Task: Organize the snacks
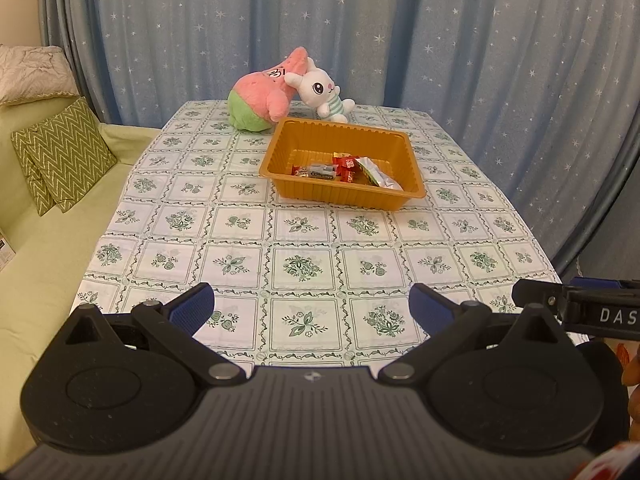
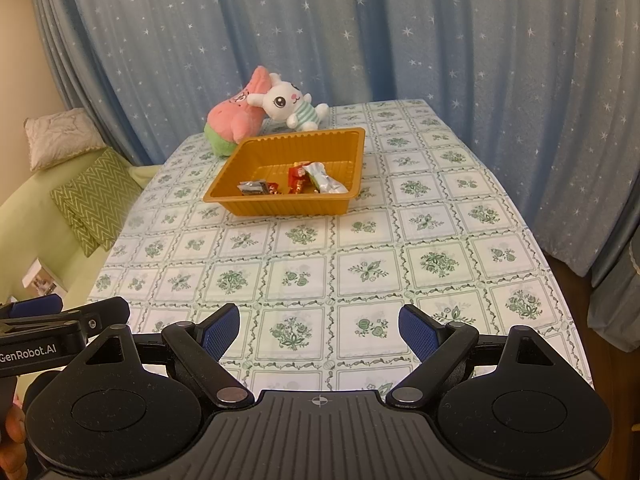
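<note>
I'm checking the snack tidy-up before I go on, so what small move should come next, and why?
Probably hold both grippers back and look for stray snacks. Every snack in view, the silver packet and the red candies, already lies inside the orange tray, and no snack shows on the tablecloth. The left gripper and right gripper have their jaws open and hold nothing.
</note>
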A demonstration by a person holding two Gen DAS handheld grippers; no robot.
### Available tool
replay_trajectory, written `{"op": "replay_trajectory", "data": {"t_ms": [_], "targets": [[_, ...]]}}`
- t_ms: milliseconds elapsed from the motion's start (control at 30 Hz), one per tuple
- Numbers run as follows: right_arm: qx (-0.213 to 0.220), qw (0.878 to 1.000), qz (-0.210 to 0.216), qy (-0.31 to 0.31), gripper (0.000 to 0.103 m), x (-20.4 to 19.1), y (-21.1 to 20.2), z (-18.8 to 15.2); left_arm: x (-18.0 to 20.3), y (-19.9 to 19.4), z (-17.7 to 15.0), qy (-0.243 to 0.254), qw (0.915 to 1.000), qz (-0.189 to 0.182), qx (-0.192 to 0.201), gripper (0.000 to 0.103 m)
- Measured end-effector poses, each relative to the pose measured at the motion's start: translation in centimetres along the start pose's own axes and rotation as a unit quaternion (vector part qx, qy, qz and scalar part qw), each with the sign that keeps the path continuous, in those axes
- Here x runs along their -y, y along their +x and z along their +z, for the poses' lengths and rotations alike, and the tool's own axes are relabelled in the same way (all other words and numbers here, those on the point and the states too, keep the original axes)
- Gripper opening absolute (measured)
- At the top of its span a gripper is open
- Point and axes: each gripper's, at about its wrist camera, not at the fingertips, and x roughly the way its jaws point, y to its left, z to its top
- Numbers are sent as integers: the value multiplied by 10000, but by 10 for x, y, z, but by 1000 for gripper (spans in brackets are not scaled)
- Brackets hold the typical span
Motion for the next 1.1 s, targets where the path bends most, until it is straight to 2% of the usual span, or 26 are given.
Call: {"op": "replay_trajectory", "data": {"t_ms": [1100], "targets": [[-47, 10000, 26, 63, 86, 0, 1, -7, 1, 0, -9, 19, 10000, -56, 17, 103]]}}
